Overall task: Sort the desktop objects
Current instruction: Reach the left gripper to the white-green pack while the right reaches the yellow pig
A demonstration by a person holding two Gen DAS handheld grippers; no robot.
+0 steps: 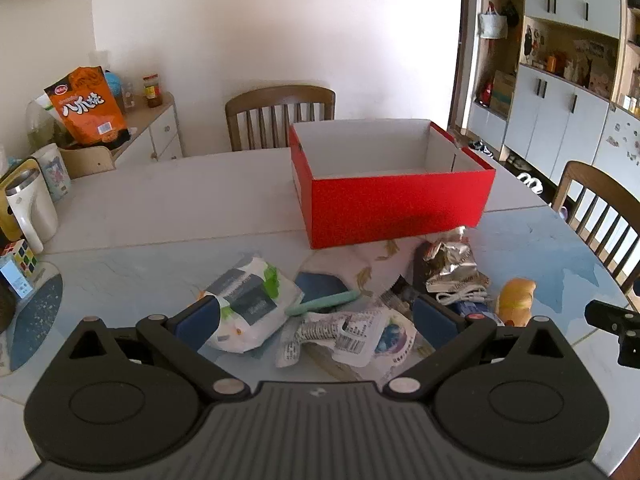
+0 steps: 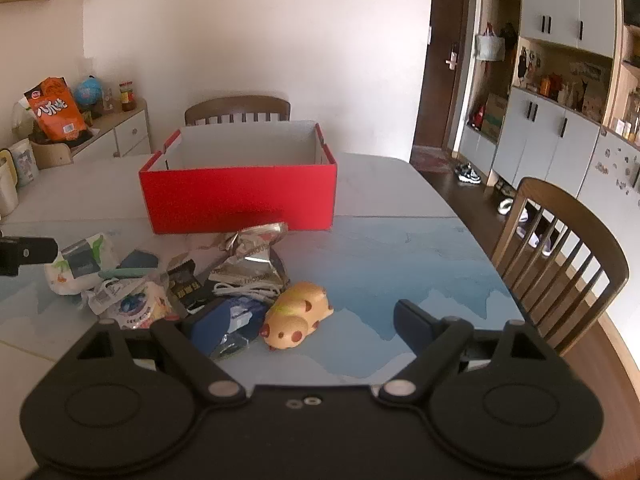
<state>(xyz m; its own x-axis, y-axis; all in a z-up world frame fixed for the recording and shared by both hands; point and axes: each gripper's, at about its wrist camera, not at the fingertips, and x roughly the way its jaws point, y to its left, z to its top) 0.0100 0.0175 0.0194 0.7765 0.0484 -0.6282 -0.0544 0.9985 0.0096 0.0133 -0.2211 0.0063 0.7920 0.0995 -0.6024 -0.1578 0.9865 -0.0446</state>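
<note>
Left claw (image 1: 316, 316): released, jaws spread wide, nothing pinched. Hovers tilted down over the near side of the pile.
Left claw, left finger (image 1: 198, 318): just beside the white tissue pack (image 1: 250, 304); contact cannot be told.
Left claw, right finger (image 1: 434, 320): at the right of the pile, in front of the white cable (image 1: 460, 294).
Right claw (image 2: 308, 322): released, jaws wide, holding nothing. Its left finger stands in front of a blue packet (image 2: 236, 318); its right finger is over bare surface.
Red box (image 2: 240, 196): open top, white inside, nothing seen in it. Sits toward the far side of the surface (image 2: 400, 264), behind the pile; its near wall stands just beyond the crumpled foil bag (image 2: 252, 256).
Pile: tissue pack, mint-green pen (image 1: 320, 303), flat printed sachets (image 1: 360, 336), black sachet (image 2: 186, 284), foil bag and cable, all overlapping or touching.
Yellow spotted toy (image 2: 298, 314): at the right edge of the pile, on its side, between the right claw's fingers but not touched by either.
Open room: wide bare stretch of surface right of the toy, out to the curved right edge. Bare stretch also left of the red box.
Edges: one wooden chair (image 2: 560, 264) close to the right edge, another chair (image 1: 280, 116) behind the far edge, beyond the box.
Left margin: white jug (image 1: 30, 208), mug (image 1: 54, 172) and a puzzle cube (image 1: 20, 258) stand near the left edge, well apart from the pile.
</note>
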